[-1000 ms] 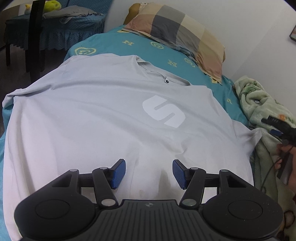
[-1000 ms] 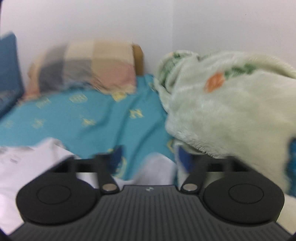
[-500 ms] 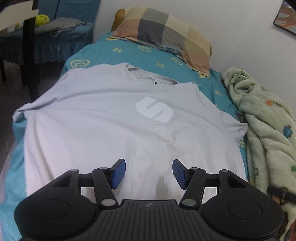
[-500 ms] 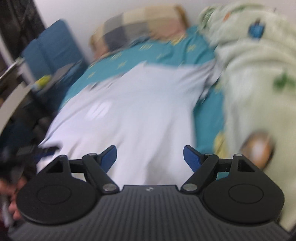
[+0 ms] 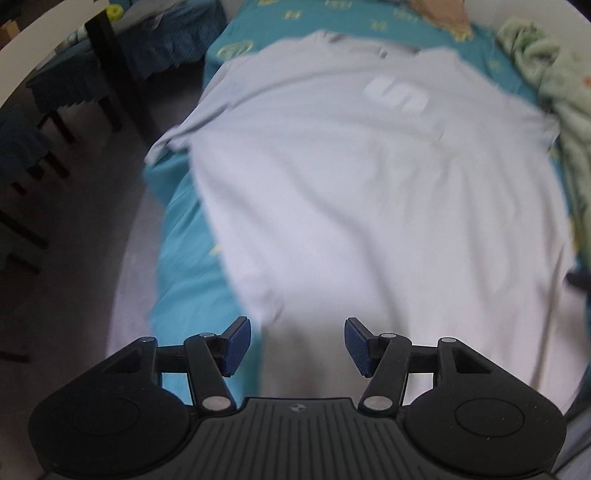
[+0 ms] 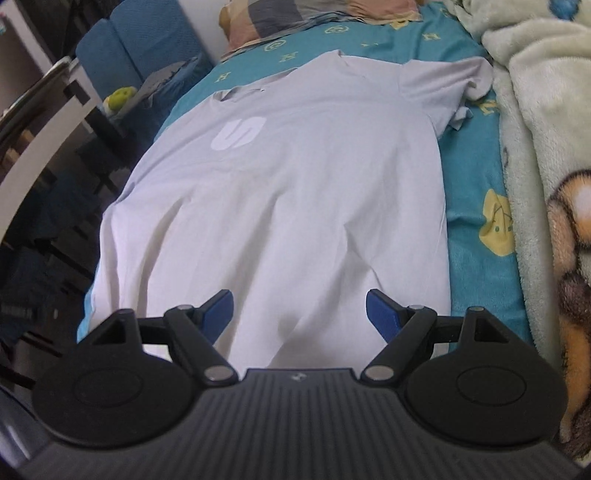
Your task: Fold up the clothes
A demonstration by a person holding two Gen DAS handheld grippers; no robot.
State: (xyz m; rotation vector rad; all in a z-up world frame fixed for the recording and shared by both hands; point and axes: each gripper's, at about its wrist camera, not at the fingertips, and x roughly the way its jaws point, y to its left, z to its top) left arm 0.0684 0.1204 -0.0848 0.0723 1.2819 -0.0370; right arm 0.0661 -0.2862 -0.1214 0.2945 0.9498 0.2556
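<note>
A pale grey T-shirt [image 5: 369, 192] with a white S logo [image 5: 399, 96] lies spread flat, front up, on a teal bed sheet [image 5: 188, 258], collar toward the pillow. In the right wrist view the same T-shirt [image 6: 295, 192] fills the middle, its right sleeve [image 6: 454, 88] crumpled at the far right. My left gripper [image 5: 297, 345] hovers open above the shirt's lower left hem, nothing between its blue pads. My right gripper [image 6: 299, 312] is open wide over the bottom hem, empty.
A fluffy pale green blanket [image 6: 543, 155] is heaped along the bed's right side. A checked pillow [image 6: 295, 18] lies at the head. Left of the bed are dark floor [image 5: 74, 240], a dark table leg [image 5: 107, 74] and a blue chair [image 6: 140, 48].
Both grippers have pulled back toward the foot of the bed and tilted down. The left one swung toward the shirt's left edge; the right one now faces the hem steadily.
</note>
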